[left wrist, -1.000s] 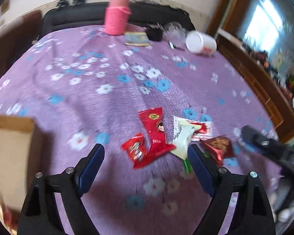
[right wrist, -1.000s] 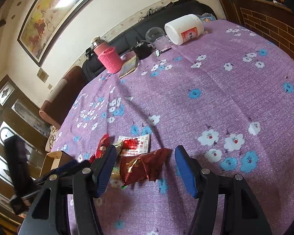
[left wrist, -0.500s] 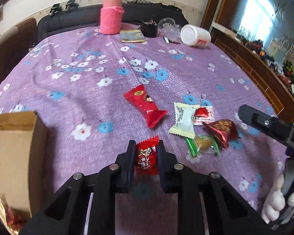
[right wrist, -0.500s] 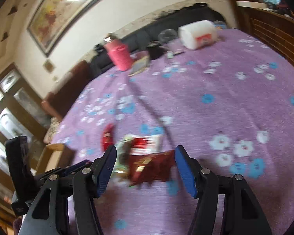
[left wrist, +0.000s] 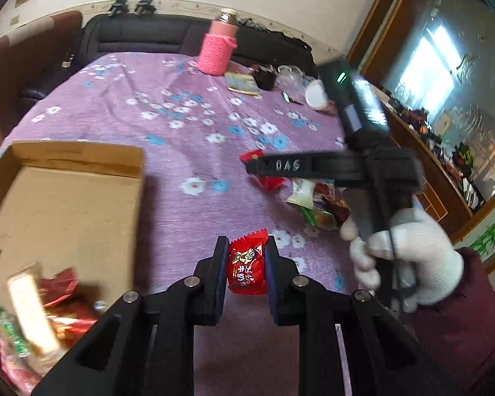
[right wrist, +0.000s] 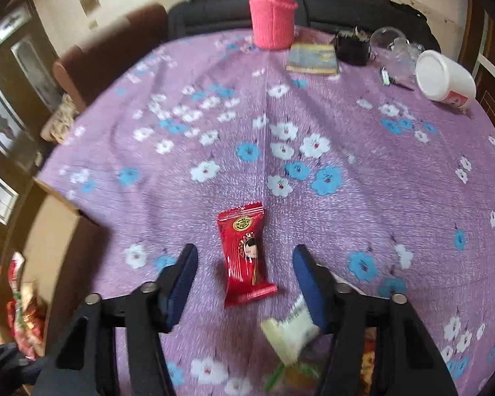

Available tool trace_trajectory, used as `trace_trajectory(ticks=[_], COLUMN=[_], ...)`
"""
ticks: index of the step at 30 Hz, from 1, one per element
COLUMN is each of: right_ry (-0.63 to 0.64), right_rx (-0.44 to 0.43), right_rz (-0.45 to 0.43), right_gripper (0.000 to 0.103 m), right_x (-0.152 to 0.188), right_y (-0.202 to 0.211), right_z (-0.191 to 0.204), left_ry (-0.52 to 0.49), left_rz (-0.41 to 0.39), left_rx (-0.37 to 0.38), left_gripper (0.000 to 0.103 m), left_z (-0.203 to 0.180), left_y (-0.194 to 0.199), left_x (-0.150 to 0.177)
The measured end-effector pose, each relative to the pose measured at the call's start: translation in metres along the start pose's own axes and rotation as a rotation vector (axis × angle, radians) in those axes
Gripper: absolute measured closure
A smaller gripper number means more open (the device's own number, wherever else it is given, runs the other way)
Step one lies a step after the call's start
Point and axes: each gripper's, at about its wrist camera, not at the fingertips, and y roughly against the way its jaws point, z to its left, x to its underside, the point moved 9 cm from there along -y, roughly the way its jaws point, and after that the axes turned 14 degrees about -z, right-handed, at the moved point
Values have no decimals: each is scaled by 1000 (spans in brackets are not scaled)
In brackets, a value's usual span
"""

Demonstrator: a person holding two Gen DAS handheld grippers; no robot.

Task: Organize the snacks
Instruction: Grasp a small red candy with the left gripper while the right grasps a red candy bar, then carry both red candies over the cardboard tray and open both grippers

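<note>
My left gripper (left wrist: 246, 257) is shut on a small red snack packet (left wrist: 247, 269) and holds it above the purple cloth, just right of the cardboard box (left wrist: 66, 204). The box holds several snacks (left wrist: 33, 310) at its near end. My right gripper (right wrist: 244, 264) is open, its fingers on either side of a long red snack packet (right wrist: 246, 254) lying on the cloth. A pale cream packet (right wrist: 288, 333) lies under its right finger. In the left wrist view the right gripper's body (left wrist: 356, 165) hangs over the remaining snack pile (left wrist: 316, 204).
At the table's far side stand a pink knitted bottle (right wrist: 273, 16), a booklet (right wrist: 313, 58), a black object (right wrist: 351, 48), a glass jar (right wrist: 392, 44) and a tipped white tub (right wrist: 445, 81). A sofa lies beyond. The box edge (right wrist: 49, 241) shows at left.
My left gripper has lifted the small red packet and carried it left toward the box. My right gripper has swung left from the dark red packet to straddle the long red packet.
</note>
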Motion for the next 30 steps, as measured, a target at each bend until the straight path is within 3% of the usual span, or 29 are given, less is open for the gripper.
trace_trajectory(ticks=[2,4,11,17,23,30], right_ry=[21,12,-58,-18,26,22], right_rx=[33,32,-52,-235,-350,-390], right_rz=[8,6,-75,-120,-78,1], right_gripper=[81,83,83,83,83,82], right_x=[3,6,-10,-26,-12,12], right_y=[-5,-3,42,79,71,37], right_z=[-1,-3,15,95,178,220], left_ry=[22,47,78,132,154,186], left_rz=[-15,-31,-89,-122,-118,-85], left_rx=[-2,-4,-82,-161,-230,-272], left_gripper=[83,83,83,83,83,83], left_z=[11,22,71,124,165,196], left_y=[10,18,47,66,68,59], left_x=[-5,-10,-27,-46,-51,-43])
